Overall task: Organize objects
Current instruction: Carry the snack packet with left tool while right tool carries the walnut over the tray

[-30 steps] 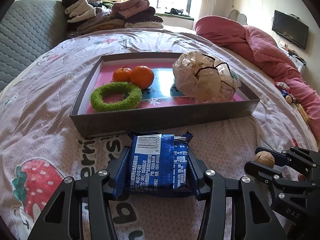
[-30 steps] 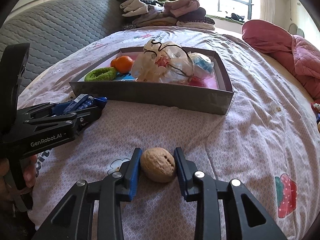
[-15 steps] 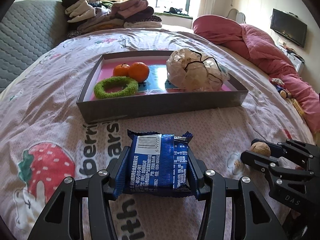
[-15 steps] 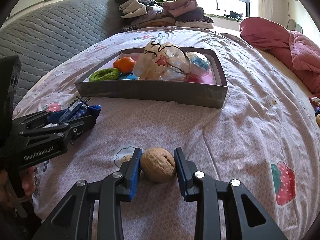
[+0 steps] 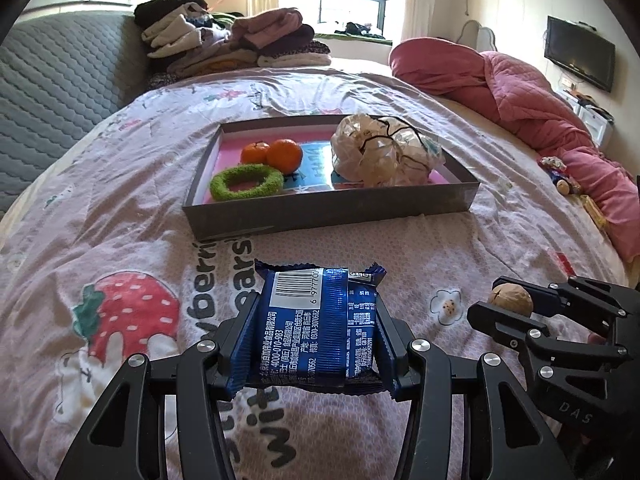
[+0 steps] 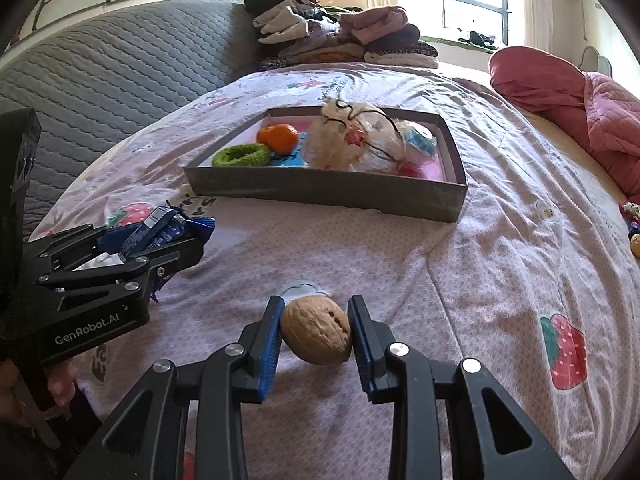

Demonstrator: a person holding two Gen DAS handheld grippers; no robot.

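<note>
My left gripper (image 5: 318,336) is shut on a blue snack packet (image 5: 316,320), held above the bedspread in front of the grey tray (image 5: 332,212). My right gripper (image 6: 316,330) is shut on a walnut (image 6: 318,330); it also shows in the left wrist view (image 5: 512,304). The tray holds two oranges (image 5: 280,154), a green fuzzy ring (image 5: 246,182) and a tied plastic bag (image 5: 386,152). In the right wrist view the tray (image 6: 328,192) lies ahead, and the left gripper with the packet (image 6: 160,232) is at the left.
The bed has a strawberry-print cover (image 5: 128,312). A pink quilt (image 5: 540,100) lies along the right, folded clothes (image 5: 236,44) at the far end, a grey quilted headboard (image 5: 52,92) on the left. Small toys (image 5: 562,178) lie by the quilt.
Both grippers have drawn back from the tray, which now looks smaller and farther off. Each still holds its object.
</note>
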